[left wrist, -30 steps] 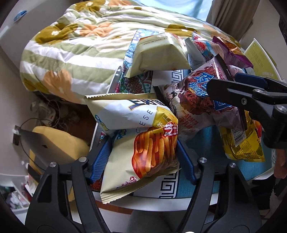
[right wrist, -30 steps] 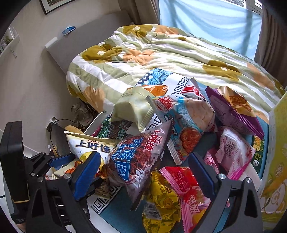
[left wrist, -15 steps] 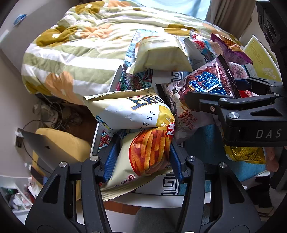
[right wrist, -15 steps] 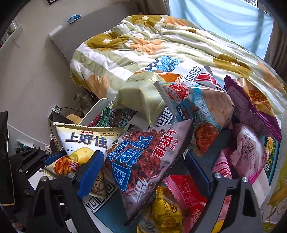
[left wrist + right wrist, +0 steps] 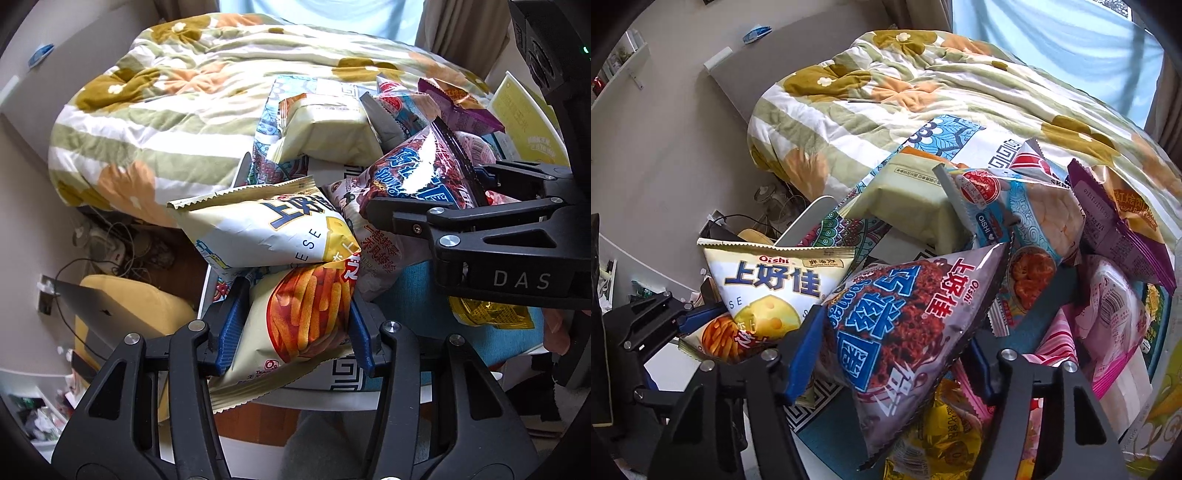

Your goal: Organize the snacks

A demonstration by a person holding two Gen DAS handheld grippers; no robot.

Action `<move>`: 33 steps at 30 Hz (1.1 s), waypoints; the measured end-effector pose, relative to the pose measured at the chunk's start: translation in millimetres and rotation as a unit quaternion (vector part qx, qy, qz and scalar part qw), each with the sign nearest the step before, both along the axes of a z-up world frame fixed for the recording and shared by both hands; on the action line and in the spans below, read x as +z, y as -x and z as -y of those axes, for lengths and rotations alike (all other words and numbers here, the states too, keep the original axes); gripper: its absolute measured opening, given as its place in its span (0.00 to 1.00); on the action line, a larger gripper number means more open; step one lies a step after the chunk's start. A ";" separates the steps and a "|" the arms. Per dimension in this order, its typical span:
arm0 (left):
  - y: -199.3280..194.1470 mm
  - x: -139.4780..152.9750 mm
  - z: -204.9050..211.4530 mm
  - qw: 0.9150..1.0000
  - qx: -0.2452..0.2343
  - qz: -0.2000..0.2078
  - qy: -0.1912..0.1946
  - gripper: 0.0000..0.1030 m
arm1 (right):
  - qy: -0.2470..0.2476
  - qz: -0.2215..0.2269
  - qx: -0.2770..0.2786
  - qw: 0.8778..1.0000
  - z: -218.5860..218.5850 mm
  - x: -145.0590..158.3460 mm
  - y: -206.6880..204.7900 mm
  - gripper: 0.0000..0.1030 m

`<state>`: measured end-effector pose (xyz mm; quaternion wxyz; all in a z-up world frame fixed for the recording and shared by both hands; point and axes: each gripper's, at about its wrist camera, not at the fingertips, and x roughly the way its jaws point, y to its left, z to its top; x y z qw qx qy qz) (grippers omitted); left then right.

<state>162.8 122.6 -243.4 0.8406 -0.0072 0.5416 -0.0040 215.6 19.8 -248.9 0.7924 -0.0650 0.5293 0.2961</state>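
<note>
The left claw (image 5: 297,328) was closed tight on the cheese snack bag (image 5: 280,266), its blue pads pinching the bag's low end from both sides. The bag ran long, straight away from that claw, with its zigzag top edge at the far end. Just beside it, the right claw (image 5: 886,354) was closing around the brown snack bag (image 5: 905,321). That bag sat between its pads, and the pads looked to be touching the sides. This bag also pointed away from its claw, up toward the pile. So each hand was nearest its own bag.

Both bags lay on a patterned mat (image 5: 347,373) on the white desk (image 5: 332,400). More snack bags (image 5: 1034,206) were heaped behind them. Farther back was a bed with a flowery quilt (image 5: 886,92), then a blue curtain (image 5: 1052,40).
</note>
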 end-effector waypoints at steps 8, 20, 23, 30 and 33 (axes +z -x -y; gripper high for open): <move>8.6 35.6 -4.8 1.000 -0.004 0.028 0.001 0.45 | -0.024 0.017 -0.018 0.999 5.6 29.7 7.2 0.62; 1.5 120.8 13.3 0.991 -0.073 0.112 0.013 0.45 | -0.058 0.088 -0.101 0.989 45.3 118.1 25.7 0.62; -8.3 138.6 32.5 0.986 -0.101 0.129 0.021 0.45 | -0.065 0.103 -0.136 0.983 69.7 140.0 30.7 0.62; -33.3 166.1 108.1 0.974 -0.165 0.148 0.051 0.45 | -0.050 0.143 -0.215 0.965 149.2 178.8 46.5 0.62; -42.6 173.7 153.6 0.968 -0.189 0.155 0.060 0.45 | -0.042 0.152 -0.246 0.956 192.8 187.8 53.0 0.62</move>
